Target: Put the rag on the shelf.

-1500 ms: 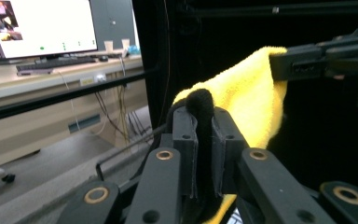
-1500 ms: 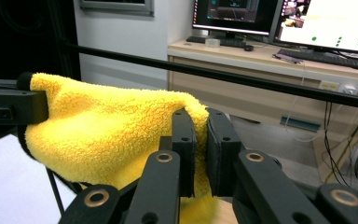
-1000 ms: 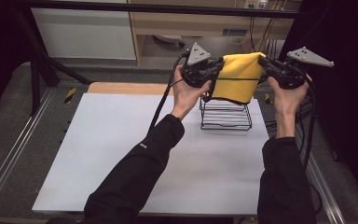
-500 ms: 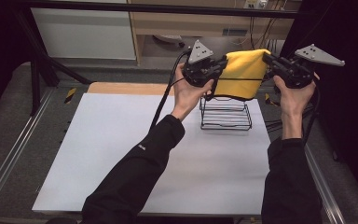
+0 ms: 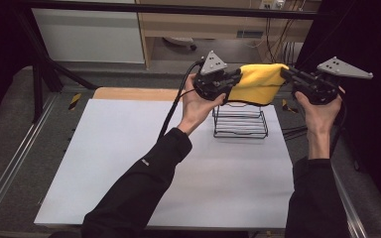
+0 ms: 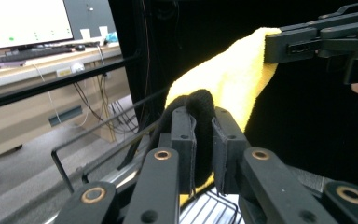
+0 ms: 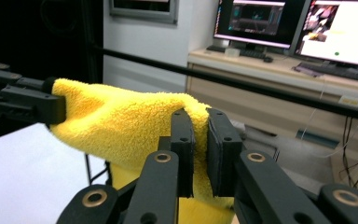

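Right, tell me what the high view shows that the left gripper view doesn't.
High view alone: the white table, both sleeves, and the whole wire rack under the cloth. Left gripper view alone: a monitor on a desk, and the left gripper shut on a cloth corner, close up. Both: the yellow cloth stretched between it and the right gripper.

I hold my left gripper [image 5: 235,79] and right gripper [image 5: 285,74] up high, facing each other, jaws squeezed shut, both arms stretched forward.
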Available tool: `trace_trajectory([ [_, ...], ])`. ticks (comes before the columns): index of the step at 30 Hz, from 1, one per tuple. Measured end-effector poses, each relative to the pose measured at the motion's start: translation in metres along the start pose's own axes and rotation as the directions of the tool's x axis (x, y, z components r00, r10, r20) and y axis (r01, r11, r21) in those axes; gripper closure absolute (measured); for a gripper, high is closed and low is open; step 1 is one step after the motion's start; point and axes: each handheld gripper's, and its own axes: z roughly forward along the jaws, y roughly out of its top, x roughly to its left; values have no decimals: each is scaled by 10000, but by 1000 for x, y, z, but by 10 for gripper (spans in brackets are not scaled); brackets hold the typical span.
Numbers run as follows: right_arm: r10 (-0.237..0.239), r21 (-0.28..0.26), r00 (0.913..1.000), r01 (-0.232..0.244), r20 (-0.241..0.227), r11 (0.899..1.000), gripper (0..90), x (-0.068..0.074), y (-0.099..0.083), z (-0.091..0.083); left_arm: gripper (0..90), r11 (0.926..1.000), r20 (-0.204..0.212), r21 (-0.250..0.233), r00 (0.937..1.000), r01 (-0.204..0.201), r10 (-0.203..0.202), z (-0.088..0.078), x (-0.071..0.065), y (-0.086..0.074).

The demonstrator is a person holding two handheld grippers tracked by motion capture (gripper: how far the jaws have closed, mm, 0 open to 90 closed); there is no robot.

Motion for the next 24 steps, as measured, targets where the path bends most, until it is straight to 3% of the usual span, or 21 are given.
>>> trace_trajectory([
  [12, 258, 912, 9979, -203, -596, 9956, 824, 4, -23, -10, 773, 9946, 404, 1003, 9987, 255, -296, -6, -7, -17],
  [16, 322, 949, 9971, -256, -683, 9952, 823, 3, -29, -9, 715, 9924, 467, 1181, 9980, 357, -415, -16, -4, -9],
  [19, 333, 947, 9970, -266, -697, 9951, 822, 3, -31, -9, 702, 9951, 298, 830, 9980, 529, -555, -26, 1, 4],
  [21, 277, 975, 9970, -205, -729, 9950, 820, 4, -32, -9, 708, 9957, 180, 640, 9975, 663, -676, -31, 4, 13],
  [24, 180, 1031, 9969, -100, -767, 9946, 816, 6, -33, -9, 771, 9945, 46, 718, 9970, 768, -773, -28, 8, 23],
])
